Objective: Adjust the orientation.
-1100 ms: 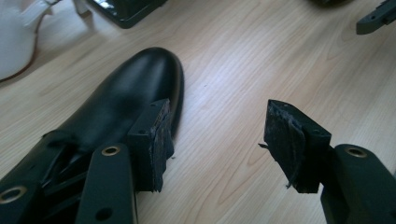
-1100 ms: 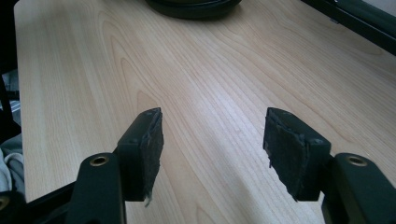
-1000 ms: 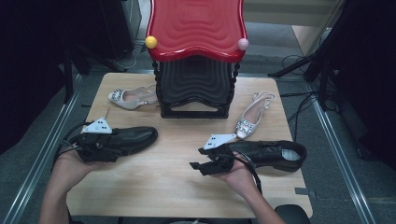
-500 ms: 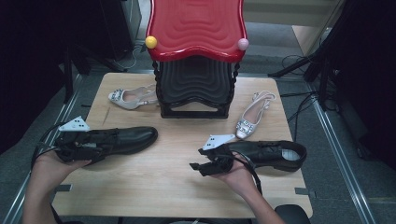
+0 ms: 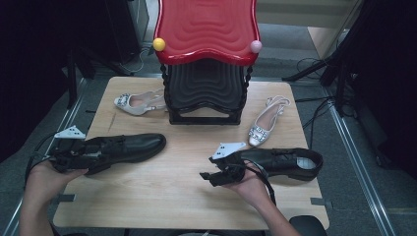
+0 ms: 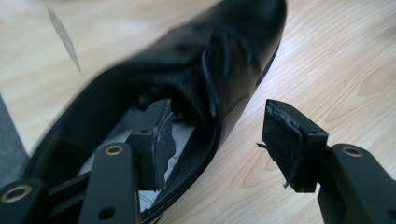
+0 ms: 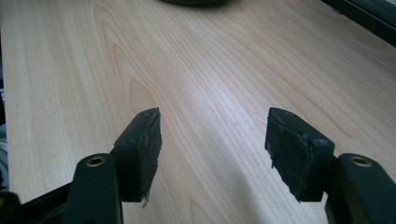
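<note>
Straddling the black lace-up shoe's [image 6: 196,79] side wall, my left gripper [image 6: 217,140] gapes wide, one jaw inside the opening. Light wooden table [image 5: 162,196] underneath, dark room around. Beside its own black shoe [image 5: 287,162], my right gripper [image 7: 212,149] spreads wide over bare wood.

Two black shoes [image 5: 125,147] [image 5: 285,162] on table [image 5: 162,196]. Two silver heels [image 5: 137,103] [image 5: 265,123]. One stool stack [image 5: 206,59]. Two grippers [image 5: 66,155] [image 5: 219,174], one per hand.
</note>
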Demonstrator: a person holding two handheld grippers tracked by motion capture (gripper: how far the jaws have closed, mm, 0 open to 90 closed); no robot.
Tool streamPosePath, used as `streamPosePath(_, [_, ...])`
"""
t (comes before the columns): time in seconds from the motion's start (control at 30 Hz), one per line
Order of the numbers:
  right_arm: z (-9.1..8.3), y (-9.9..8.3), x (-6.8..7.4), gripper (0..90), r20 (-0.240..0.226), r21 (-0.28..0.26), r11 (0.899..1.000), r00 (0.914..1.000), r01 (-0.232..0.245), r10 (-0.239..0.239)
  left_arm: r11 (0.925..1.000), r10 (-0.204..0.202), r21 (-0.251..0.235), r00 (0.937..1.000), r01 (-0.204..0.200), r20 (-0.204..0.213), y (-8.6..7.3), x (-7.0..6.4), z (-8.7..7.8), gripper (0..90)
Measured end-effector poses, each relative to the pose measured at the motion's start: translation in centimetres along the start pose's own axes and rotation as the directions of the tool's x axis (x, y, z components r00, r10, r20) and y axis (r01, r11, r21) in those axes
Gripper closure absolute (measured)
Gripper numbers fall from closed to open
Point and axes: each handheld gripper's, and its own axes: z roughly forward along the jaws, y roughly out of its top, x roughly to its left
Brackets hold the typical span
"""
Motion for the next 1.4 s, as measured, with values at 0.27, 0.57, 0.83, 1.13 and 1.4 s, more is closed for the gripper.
streamPosePath(0.27, [0.2,0.0,0.0,36.4,-0.001,-0.002,1.0,1.0,0.006,-0.006,0.9989,0.044,0.012,0.9988,-0.044,0.021,0.9,-1.1,3.0,43.6])
streamPosePath(0.57, [0.3,-0.1,0.0,36.4,-0.007,0.003,1.0,1.0,0.0,0.0,0.9987,0.037,-0.038,0.9936,-0.033,0.107,1.1,-0.6,4.2,63.3])
streamPosePath(0.83, [0.0,-0.2,-0.1,36.7,0.007,-0.008,1.0,0.9999,-0.01,0.01,0.9982,0.055,-0.029,0.989,-0.052,0.137,2.2,-1.6,3.9,79.1])
streamPosePath(1.13, [-0.8,-0.8,-0.3,37.0,0.02,-0.032,0.999,0.999,-0.039,0.04,0.996,0.072,-0.068,0.9742,-0.059,0.214,4.9,-4.3,4.4,80.1])
streamPosePath(1.4, [-1.6,-1.6,-0.3,37.1,0.051,-0.043,0.997,0.9966,-0.062,0.064,0.9936,0.109,-0.059,0.9527,-0.096,0.284,7.3,-7.5,6.1,79.9])
